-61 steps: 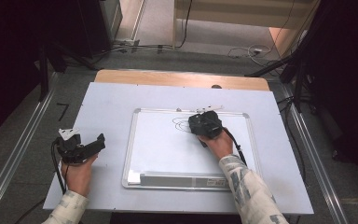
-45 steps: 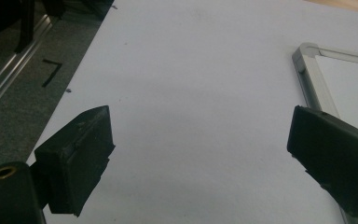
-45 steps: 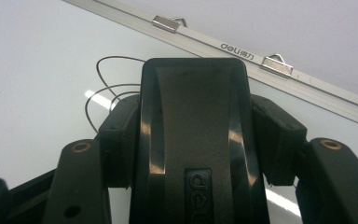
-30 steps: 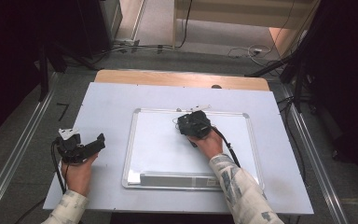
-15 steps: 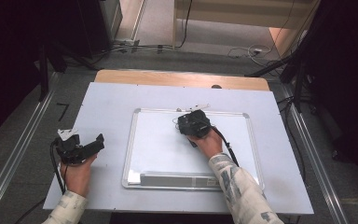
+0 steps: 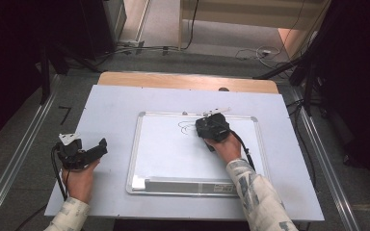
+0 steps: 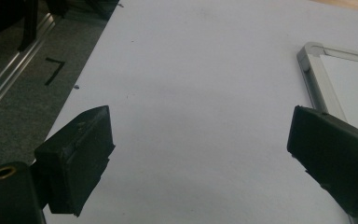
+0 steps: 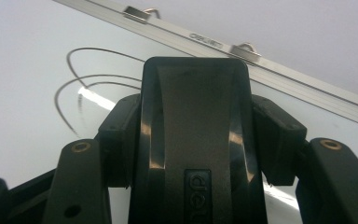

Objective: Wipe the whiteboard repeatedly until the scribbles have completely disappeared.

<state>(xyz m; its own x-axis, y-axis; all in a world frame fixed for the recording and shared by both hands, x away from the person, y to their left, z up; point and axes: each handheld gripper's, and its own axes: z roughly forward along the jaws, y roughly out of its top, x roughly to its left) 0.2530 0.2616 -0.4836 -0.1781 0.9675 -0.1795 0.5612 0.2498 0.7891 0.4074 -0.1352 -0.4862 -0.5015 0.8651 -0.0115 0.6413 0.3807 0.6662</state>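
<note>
Eraser [image 8: 196, 140] clamped in right gripper [image 6: 213, 127], shifted leftward across whiteboard [image 6: 164, 154] since 1 second ago; marker loops [image 6: 187, 127] partly remaining. Left gripper [image 6: 84, 151] spread, idle.

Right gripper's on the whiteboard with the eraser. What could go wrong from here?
1. The right gripper holds the black plastic whiteboard eraser only by its sides; hard pressing may tilt or slip it.
2. The thin curved marker lines lie beside the eraser, so a short stroke could miss them.
3. The silver-framed whiteboard lies loose and may slide.

"del" embossed on black eraser [image 8: 196, 154], frame print illegible
</note>
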